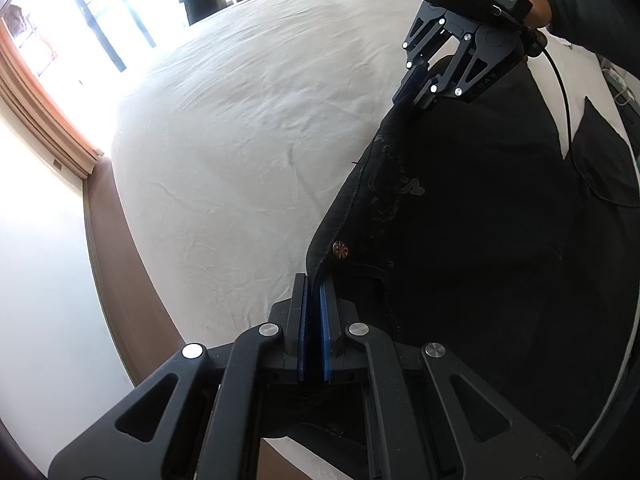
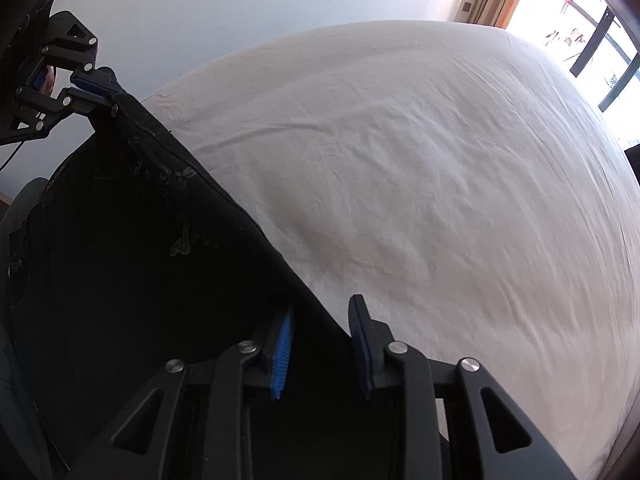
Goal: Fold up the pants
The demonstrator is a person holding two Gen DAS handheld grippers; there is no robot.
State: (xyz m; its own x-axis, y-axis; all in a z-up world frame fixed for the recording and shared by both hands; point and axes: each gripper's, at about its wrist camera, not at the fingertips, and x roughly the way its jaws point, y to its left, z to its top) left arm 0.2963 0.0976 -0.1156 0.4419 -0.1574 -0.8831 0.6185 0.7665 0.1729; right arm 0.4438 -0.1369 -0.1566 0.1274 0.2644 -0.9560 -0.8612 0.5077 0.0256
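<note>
- Left wrist view: left gripper (image 1: 313, 292) jaws clamped on the waistband edge of the black pants (image 1: 460, 220), beside the metal button (image 1: 340, 249). Right gripper (image 1: 420, 80) sits at the far waistband corner.
- Right wrist view: right gripper (image 2: 320, 344) jaws apart, fabric edge between the pads, not yet pinched. Pants (image 2: 132, 248) hang over the white bed sheet (image 2: 420, 168).
- Progress: early, I judge; no fold made yet.
</note>
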